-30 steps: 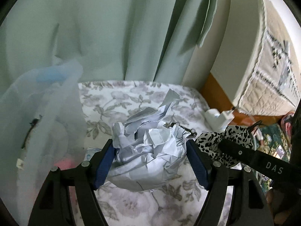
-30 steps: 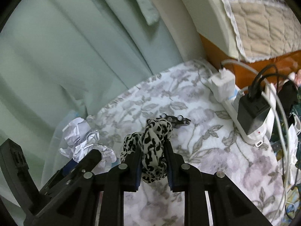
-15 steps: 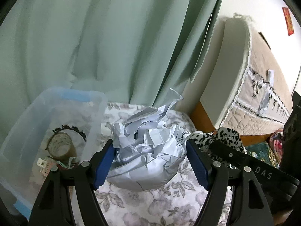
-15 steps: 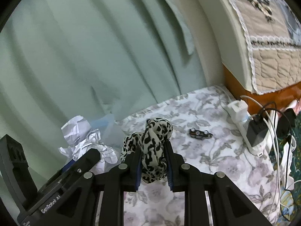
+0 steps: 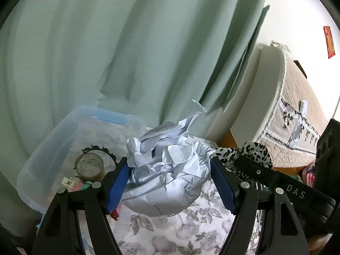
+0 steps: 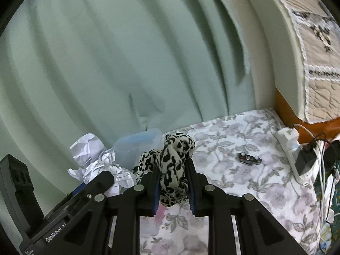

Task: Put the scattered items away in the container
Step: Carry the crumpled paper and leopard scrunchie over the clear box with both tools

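paper: big crumpled white wad (image 5: pixel 167 174), left hand-held gripper (image 5: pixel 170 182) pinching it
scrunchie: leopard print (image 6: pixel 173 170), right hand-held gripper (image 6: pixel 172 182) clamped on it
writing: "DAS", "GenRobot"

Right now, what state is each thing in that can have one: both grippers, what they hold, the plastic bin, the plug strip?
Left gripper: shut on the crumpled white paper ball, held above the cloth.
Right gripper: shut on the leopard-print fabric scrunchie.
Clear plastic storage bin: lidless, tape roll inside.
Small black clip: loose on the floral cloth.
White power strip: black adapter plugged in.
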A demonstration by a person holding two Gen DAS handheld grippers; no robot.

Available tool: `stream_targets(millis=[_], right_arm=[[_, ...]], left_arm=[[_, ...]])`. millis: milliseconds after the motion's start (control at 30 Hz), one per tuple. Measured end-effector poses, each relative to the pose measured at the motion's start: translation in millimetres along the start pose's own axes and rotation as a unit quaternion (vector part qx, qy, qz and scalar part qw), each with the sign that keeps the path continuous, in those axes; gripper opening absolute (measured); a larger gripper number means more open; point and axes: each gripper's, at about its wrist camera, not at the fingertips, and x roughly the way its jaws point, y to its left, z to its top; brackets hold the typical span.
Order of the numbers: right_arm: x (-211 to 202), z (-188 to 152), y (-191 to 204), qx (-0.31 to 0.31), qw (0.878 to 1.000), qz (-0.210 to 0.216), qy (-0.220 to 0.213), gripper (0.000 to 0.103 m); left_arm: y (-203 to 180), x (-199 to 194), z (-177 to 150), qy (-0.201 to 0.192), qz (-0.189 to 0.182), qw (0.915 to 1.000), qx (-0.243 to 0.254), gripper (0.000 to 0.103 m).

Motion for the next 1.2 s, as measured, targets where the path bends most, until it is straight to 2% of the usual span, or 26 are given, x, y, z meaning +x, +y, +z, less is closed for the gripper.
stream_targets(millis=[733,1200], right_arm=[[32,-10,84,-0.081,0.995,0.044,0.032,0.023],[73,-25,108,-0.109,0.990,0.047,0.078,0.023]], left_arm=[[88,-41,1,-0.032,0.053,0.9943,-0.087,0.077],[125,-32,-5,-0.018,0.073,0.9898,-0.121,0.077]])
